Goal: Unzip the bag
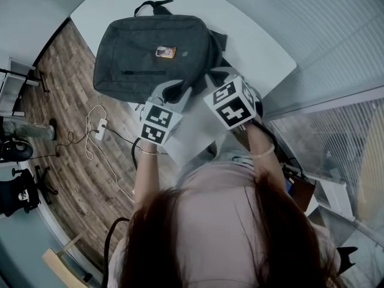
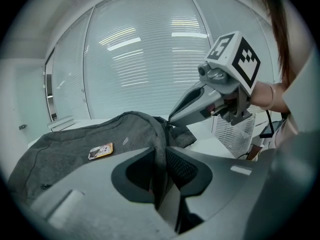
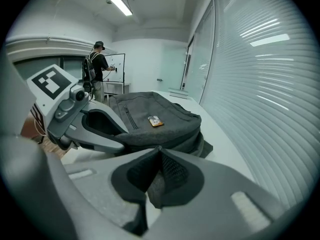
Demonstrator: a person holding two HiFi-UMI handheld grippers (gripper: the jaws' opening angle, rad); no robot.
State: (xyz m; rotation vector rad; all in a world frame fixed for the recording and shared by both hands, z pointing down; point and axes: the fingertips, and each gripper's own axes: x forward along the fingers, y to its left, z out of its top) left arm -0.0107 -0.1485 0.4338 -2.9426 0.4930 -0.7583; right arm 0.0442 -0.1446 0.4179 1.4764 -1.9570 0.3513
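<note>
L tongs (image 2: 161, 176) clamp a fold of the grey bag (image 1: 150, 50) at its near edge. R tongs (image 3: 158, 156) just beside, pinched narrow on same edge. Bag lies flat on white table (image 1: 264, 50), ahead of both.

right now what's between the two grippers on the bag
Just a short stretch of the bag rim: the left gripper clamps a fold, the right gripper pinches it right beside. The left gripper view shows it.
</note>
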